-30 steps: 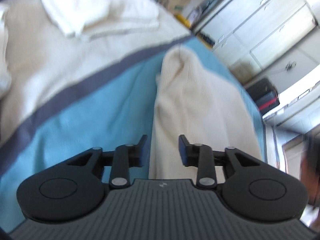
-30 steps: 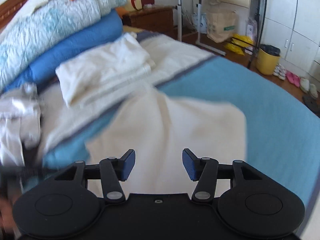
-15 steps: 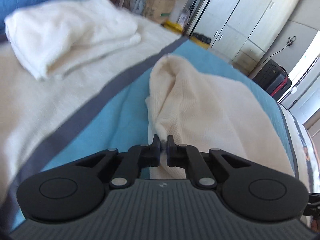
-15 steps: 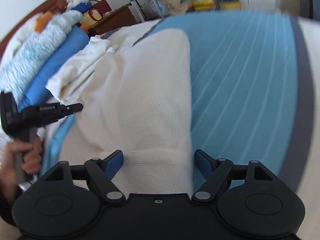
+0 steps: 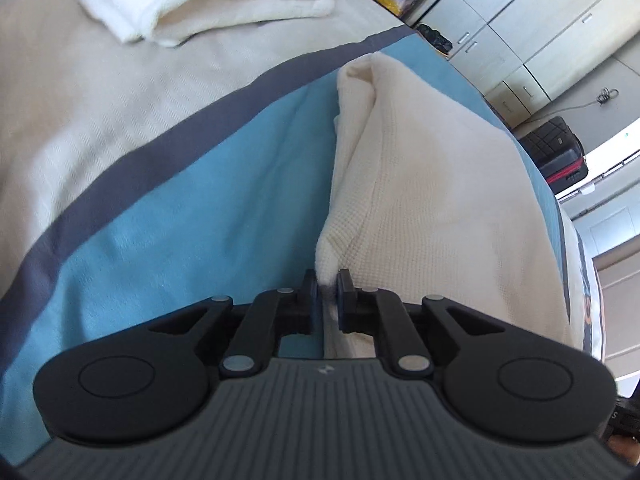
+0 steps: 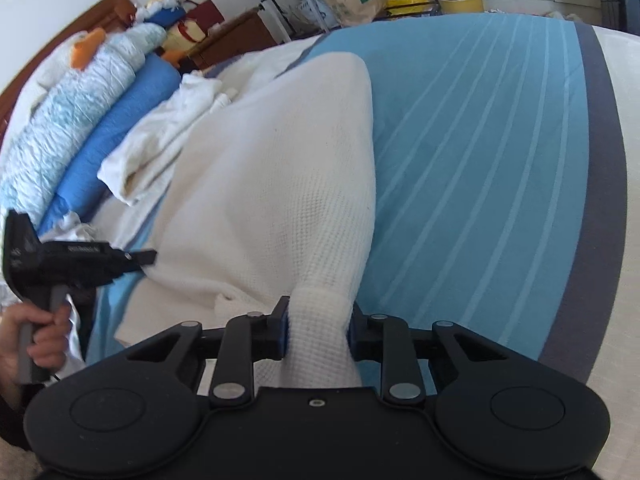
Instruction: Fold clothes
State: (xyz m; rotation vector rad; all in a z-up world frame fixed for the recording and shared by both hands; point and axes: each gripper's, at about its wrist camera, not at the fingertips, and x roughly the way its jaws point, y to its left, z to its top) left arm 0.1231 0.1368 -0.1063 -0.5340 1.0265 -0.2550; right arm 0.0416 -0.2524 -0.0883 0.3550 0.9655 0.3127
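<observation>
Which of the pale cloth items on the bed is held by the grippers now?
The cream waffle-knit garment on the blue sheet: the left gripper and right gripper pinch its corners. The folded white towels lie apart, untouched.

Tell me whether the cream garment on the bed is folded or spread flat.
Partly folded: the cream garment lies doubled, layered edges showing, each near corner pinched by the left gripper and right gripper.

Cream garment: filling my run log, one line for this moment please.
left hand-held gripper: shut on cream garment | right hand-held gripper: shut on cream garment | bed

Black suitcase (image 5: 554,156), yellow bin (image 6: 460,2), cabinets (image 5: 532,36) nr bed.
</observation>
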